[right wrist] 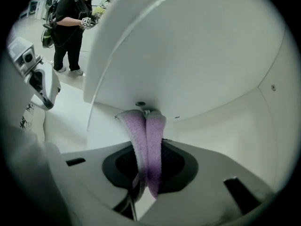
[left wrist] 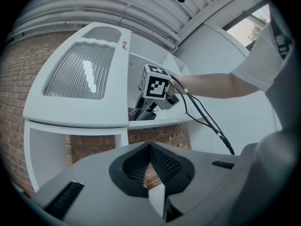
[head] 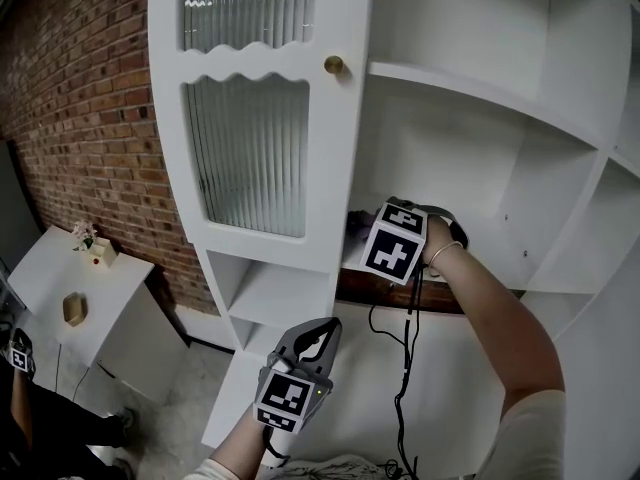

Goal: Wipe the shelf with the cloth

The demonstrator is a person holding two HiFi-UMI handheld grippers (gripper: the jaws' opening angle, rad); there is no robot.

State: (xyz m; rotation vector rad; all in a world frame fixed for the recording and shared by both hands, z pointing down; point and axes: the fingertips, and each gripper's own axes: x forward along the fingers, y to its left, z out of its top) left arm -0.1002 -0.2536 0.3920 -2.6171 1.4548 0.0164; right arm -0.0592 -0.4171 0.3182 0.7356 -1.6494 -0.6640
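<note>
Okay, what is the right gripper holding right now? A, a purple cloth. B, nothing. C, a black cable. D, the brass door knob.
A: the right gripper view shows the right gripper with a purple cloth pinched between its fingers.

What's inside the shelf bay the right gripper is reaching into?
Only the right gripper, shut on a folded purple cloth, close to the shelf board. Nothing else shows on the visible board or walls. The gripper, its marker cube and the arm cover part of the board.
</note>
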